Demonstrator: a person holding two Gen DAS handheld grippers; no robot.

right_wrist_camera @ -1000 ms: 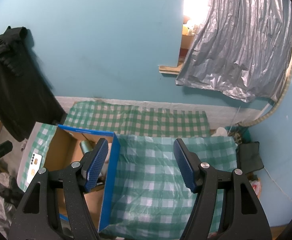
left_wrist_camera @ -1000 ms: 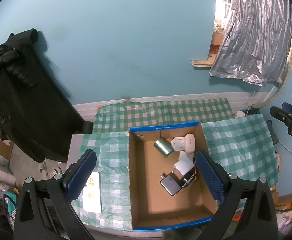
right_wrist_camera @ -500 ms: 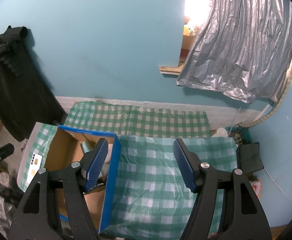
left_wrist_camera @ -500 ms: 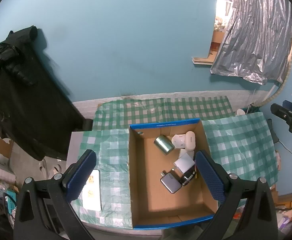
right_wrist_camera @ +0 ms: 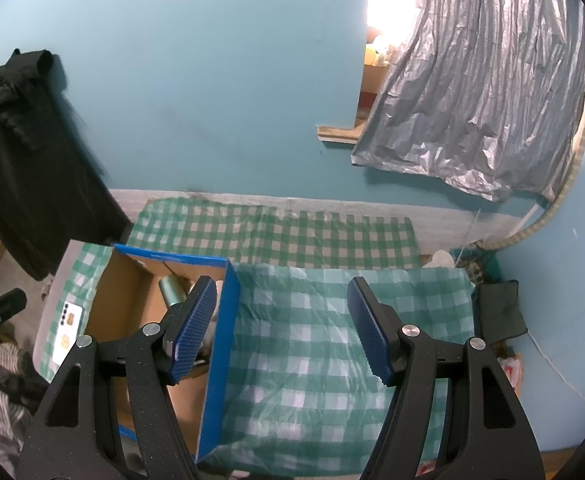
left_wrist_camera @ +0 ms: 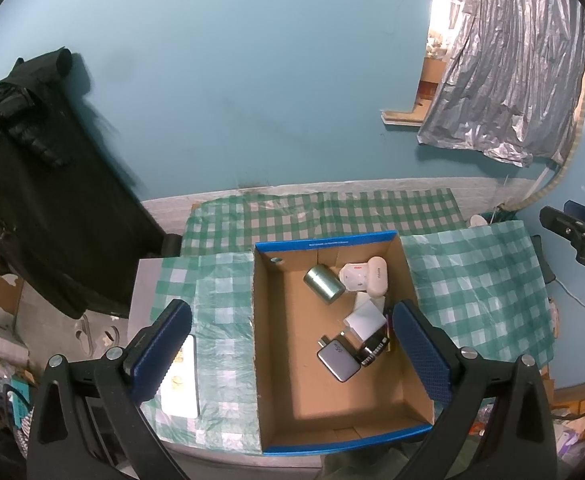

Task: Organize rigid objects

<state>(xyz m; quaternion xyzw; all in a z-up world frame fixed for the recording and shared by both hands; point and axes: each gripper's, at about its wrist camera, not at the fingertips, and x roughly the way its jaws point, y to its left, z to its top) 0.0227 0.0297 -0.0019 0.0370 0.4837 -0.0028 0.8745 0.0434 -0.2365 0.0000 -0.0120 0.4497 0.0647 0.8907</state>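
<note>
Left wrist view: left gripper [left_wrist_camera: 290,354] jaws wide apart, nothing between the pads, hovering over the cardboard box [left_wrist_camera: 408,292]. Box sits on the green checked cloth [left_wrist_camera: 476,296]. Inside, clustered toward the far right: metal can [left_wrist_camera: 323,289] on its side, white charger [left_wrist_camera: 354,277], white case [left_wrist_camera: 377,276] touching it, white adapter [left_wrist_camera: 366,322], grey power brick [left_wrist_camera: 338,360], dark watch [left_wrist_camera: 372,348]. Phone [left_wrist_camera: 180,384] lies on the cloth left of the box, outside it. Right wrist view: right gripper [right_wrist_camera: 282,330] jaws apart, empty, over bare cloth just right of the box wall [right_wrist_camera: 218,352]; can [right_wrist_camera: 172,289] partly visible inside.
</note>
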